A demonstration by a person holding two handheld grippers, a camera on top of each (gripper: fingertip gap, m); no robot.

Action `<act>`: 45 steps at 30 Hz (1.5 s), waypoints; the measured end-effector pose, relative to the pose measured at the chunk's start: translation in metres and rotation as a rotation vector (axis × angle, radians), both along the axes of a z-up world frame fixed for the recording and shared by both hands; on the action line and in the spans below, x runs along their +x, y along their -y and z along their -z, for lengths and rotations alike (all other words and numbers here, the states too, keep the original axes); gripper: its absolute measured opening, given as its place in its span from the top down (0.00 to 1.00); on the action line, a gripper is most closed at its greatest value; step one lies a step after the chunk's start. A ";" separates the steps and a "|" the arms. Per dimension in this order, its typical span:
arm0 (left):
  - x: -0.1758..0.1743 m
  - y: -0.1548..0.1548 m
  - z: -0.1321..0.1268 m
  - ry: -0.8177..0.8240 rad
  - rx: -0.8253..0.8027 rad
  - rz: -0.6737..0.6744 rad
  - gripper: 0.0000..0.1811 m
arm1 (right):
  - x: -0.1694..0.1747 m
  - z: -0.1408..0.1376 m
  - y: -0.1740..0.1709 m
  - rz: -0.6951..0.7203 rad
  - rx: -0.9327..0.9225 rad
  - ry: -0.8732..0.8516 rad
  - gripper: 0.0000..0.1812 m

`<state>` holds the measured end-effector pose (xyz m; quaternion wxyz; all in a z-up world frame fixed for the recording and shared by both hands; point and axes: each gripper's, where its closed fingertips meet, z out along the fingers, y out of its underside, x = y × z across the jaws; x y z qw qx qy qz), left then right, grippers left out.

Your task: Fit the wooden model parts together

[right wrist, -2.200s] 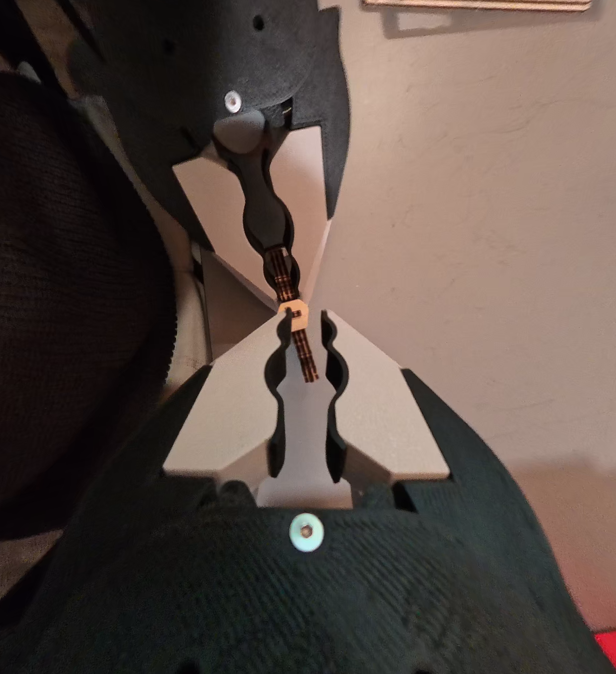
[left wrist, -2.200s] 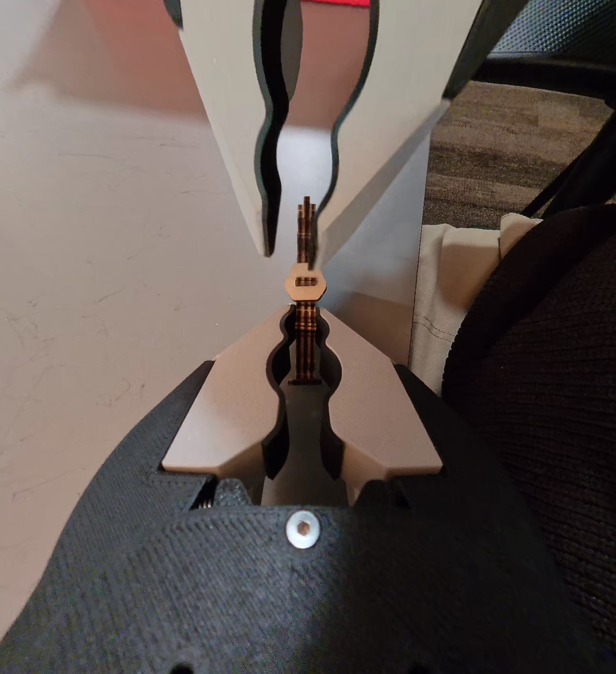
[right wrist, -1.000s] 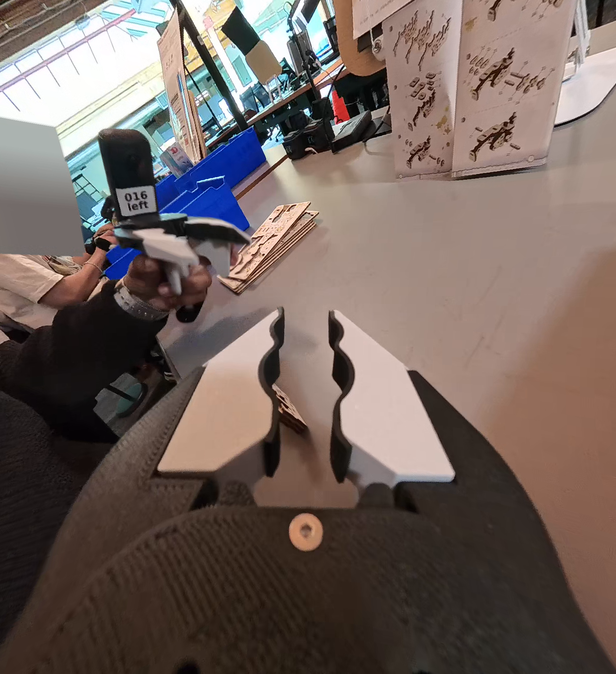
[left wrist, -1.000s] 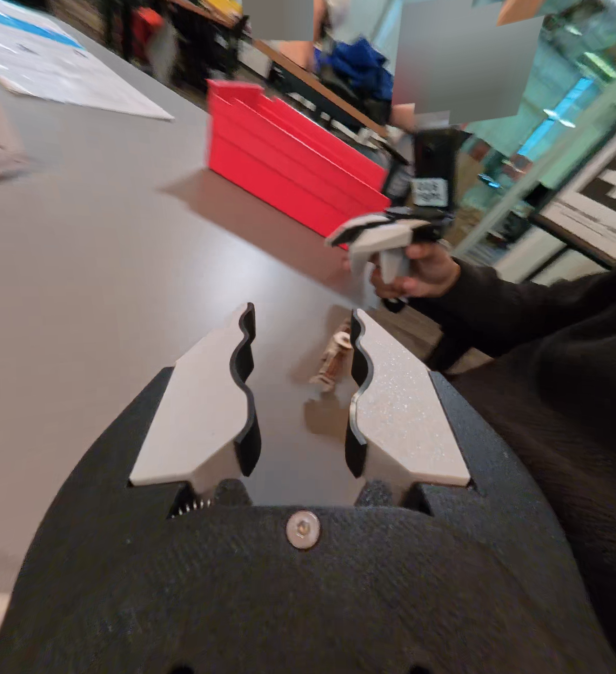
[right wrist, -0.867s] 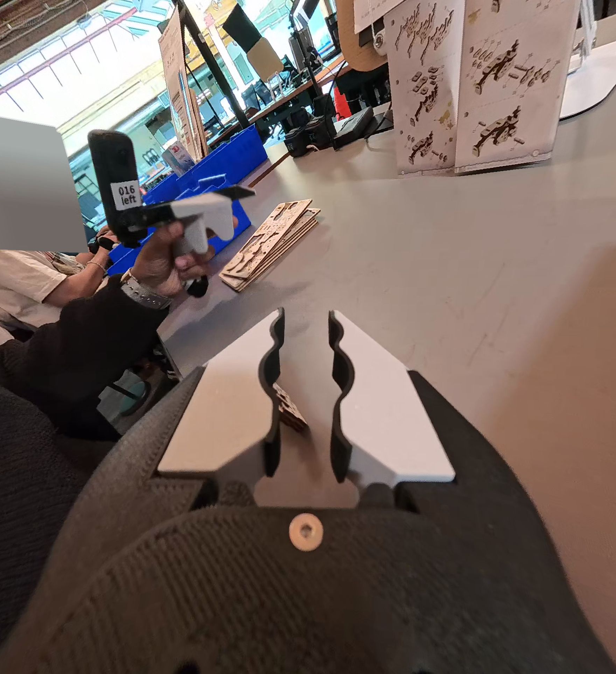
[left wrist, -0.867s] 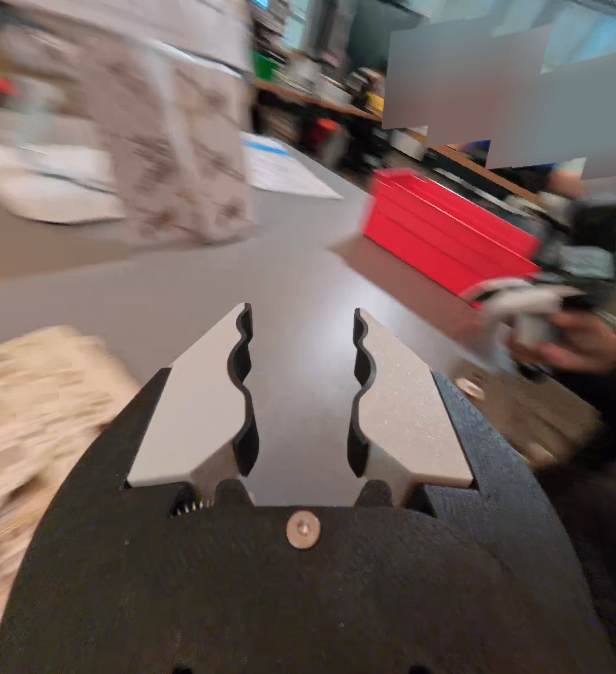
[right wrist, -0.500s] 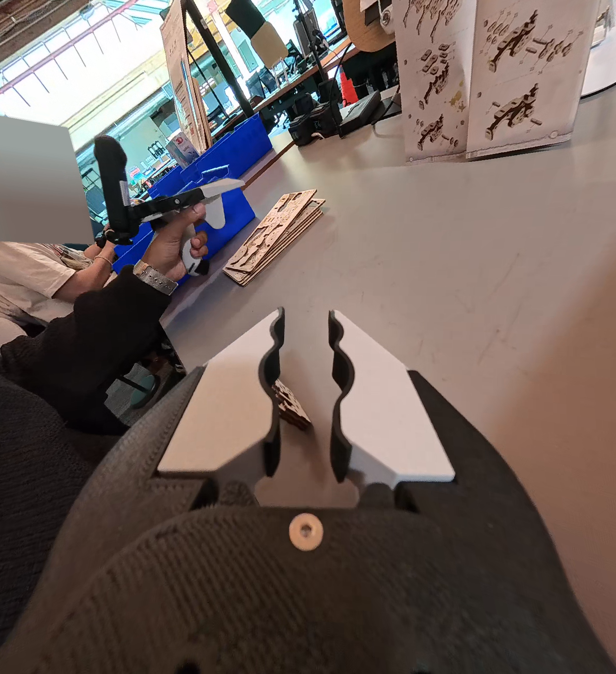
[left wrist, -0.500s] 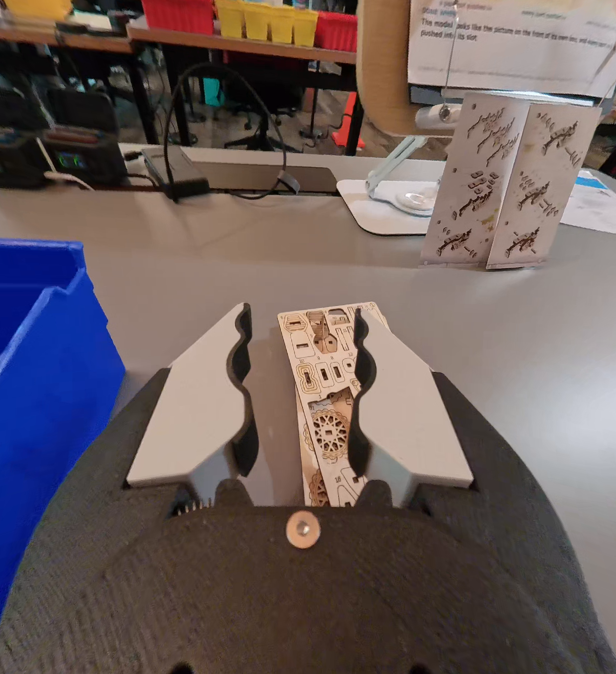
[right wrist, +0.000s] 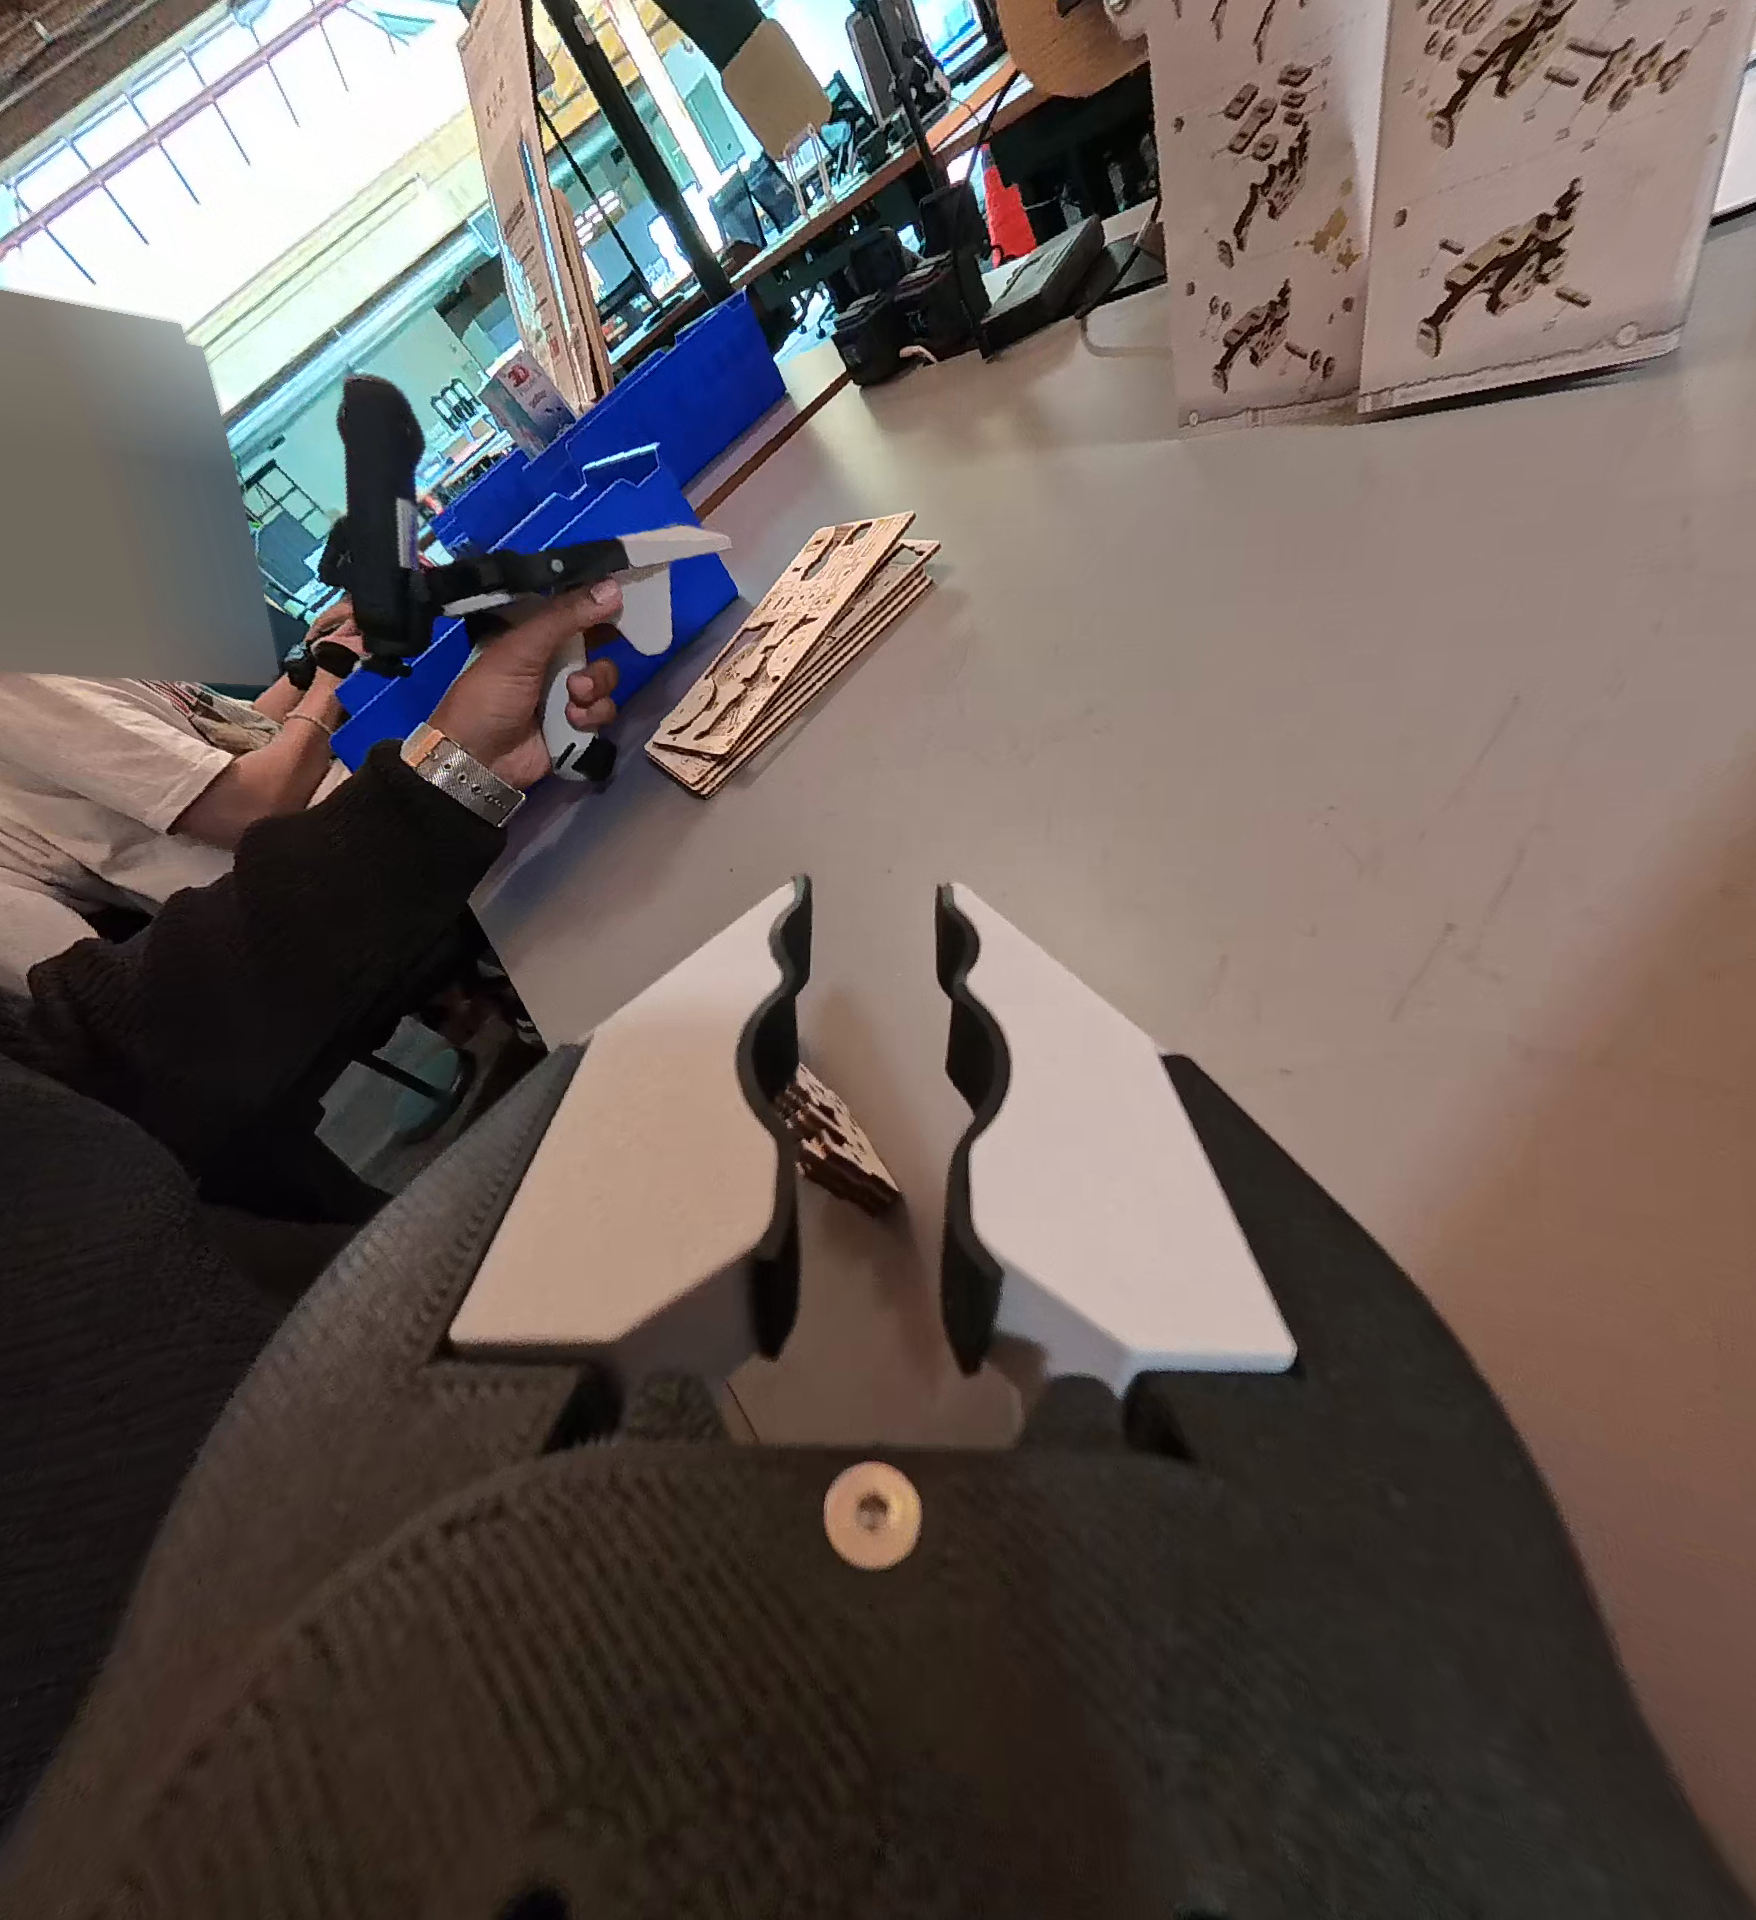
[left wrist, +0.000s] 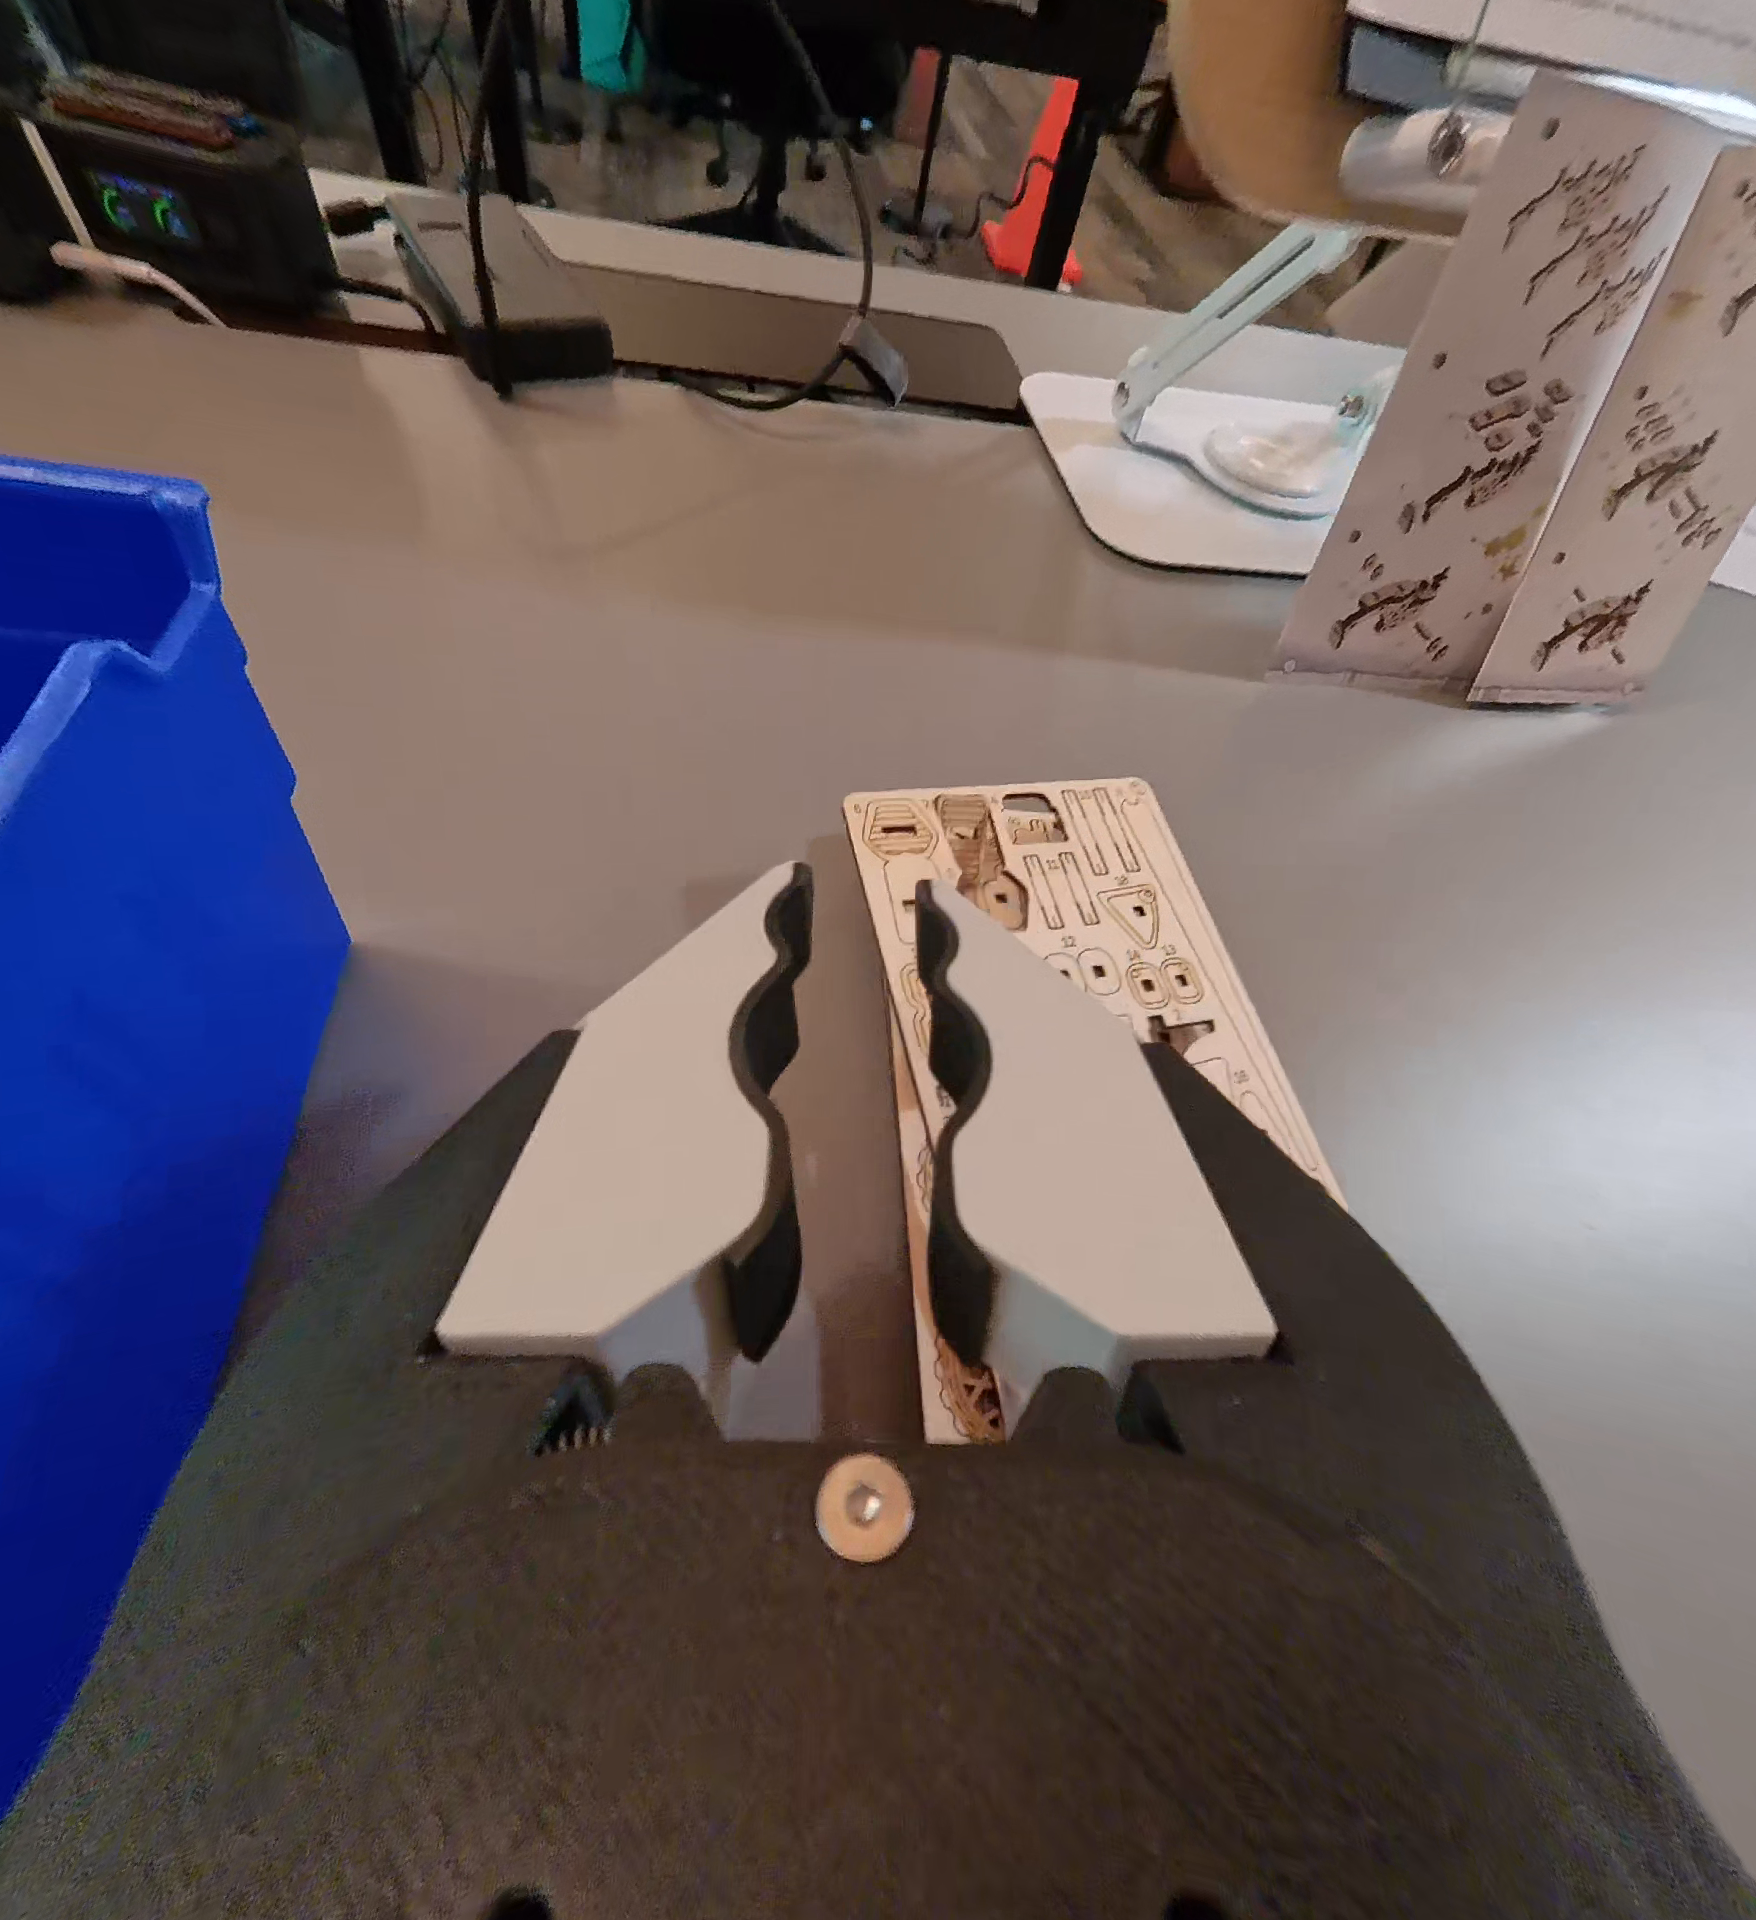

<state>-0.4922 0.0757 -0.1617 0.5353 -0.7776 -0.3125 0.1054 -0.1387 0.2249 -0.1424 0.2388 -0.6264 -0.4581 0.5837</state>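
A small assembled wooden piece (right wrist: pixel 838 1148) lies on the grey table (right wrist: pixel 1373 831), seen between my right gripper's fingers, close to the left one. My right gripper (right wrist: pixel 874 899) is open and empty above it. A stack of laser-cut wooden part sheets (left wrist: pixel 1092 914) lies flat on the table; it also shows in the right wrist view (right wrist: pixel 801 655). My left gripper (left wrist: pixel 863 894) hovers over the stack's left edge with its jaws narrowly apart and nothing between them. The right wrist view shows the left gripper (right wrist: pixel 718 542) from the side, held in a hand.
A blue bin (left wrist: pixel 74 935) stands close on the left of the left gripper. A folded instruction stand (left wrist: pixel 1580 416) and a white lamp base (left wrist: pixel 1217 468) are at the back right. A person's dark sleeve (right wrist: pixel 261 935) lies at the table's near edge. The gap from one gripper's tips to the other's is roughly 40 cm.
The left gripper let go of the wooden piece, which now lies on the table. It swung left to the sheet stack, came closer, and its jaws narrowed. The right gripper barely moved.
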 end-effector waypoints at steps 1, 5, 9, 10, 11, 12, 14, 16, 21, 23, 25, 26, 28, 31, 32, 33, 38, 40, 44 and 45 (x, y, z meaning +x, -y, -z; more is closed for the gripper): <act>-0.001 0.001 0.002 0.005 -0.010 -0.003 0.91 | 0.000 0.000 0.001 -0.004 0.004 0.003 0.87; 0.000 0.000 0.007 0.020 -0.028 0.005 0.93 | 0.000 0.002 0.004 -0.014 0.008 0.008 0.87; 0.001 -0.001 0.012 0.030 -0.049 0.009 0.93 | -0.001 0.002 0.005 -0.016 -0.002 0.010 0.87; 0.001 0.000 0.013 0.034 -0.051 0.009 0.93 | 0.000 0.002 0.004 -0.016 -0.004 0.010 0.87; 0.001 0.000 0.014 0.037 -0.054 0.010 0.93 | 0.000 0.002 0.004 -0.016 -0.006 0.011 0.87; 0.001 0.000 0.015 0.040 -0.058 0.010 0.93 | 0.000 0.002 0.004 -0.016 -0.006 0.011 0.87; 0.001 -0.001 0.016 0.043 -0.061 0.013 0.93 | 0.000 0.002 0.005 -0.017 -0.006 0.012 0.87; 0.001 -0.001 0.017 0.045 -0.062 0.017 0.93 | 0.000 0.003 0.005 -0.019 -0.005 0.013 0.87; 0.002 -0.002 0.018 0.049 -0.067 0.023 0.93 | 0.000 0.003 0.005 -0.021 -0.007 0.016 0.87; 0.002 -0.002 0.018 0.050 -0.065 0.024 0.92 | 0.000 0.003 0.005 -0.021 -0.007 0.016 0.87; 0.002 -0.002 0.019 0.054 -0.062 0.025 0.92 | 0.000 0.003 0.005 -0.022 -0.009 0.016 0.87; 0.003 -0.002 0.019 0.055 -0.061 0.027 0.92 | 0.000 0.003 0.005 -0.022 -0.009 0.017 0.87; 0.003 -0.003 0.019 0.056 -0.061 0.028 0.92 | 0.000 0.003 0.005 -0.023 -0.011 0.017 0.87; 0.003 -0.003 0.019 0.059 -0.060 0.030 0.92 | 0.000 0.004 0.005 -0.024 -0.013 0.018 0.87; 0.003 -0.003 0.019 0.059 -0.060 0.031 0.92 | 0.000 0.004 0.006 -0.024 -0.013 0.019 0.87; 0.003 -0.003 0.019 0.060 -0.060 0.031 0.92 | 0.000 0.004 0.005 -0.024 -0.014 0.019 0.87; 0.004 -0.003 0.020 0.068 -0.062 0.035 0.90 | 0.000 0.004 0.006 -0.026 -0.017 0.021 0.87; 0.004 -0.004 0.021 0.075 -0.065 0.039 0.89 | 0.000 0.004 0.006 -0.027 -0.018 0.022 0.87; 0.006 -0.005 0.024 0.095 -0.068 0.048 0.87 | -0.001 0.005 0.006 -0.028 -0.019 0.024 0.87; 0.006 -0.005 0.025 0.104 -0.070 0.051 0.86 | -0.001 0.005 0.006 -0.028 -0.020 0.024 0.87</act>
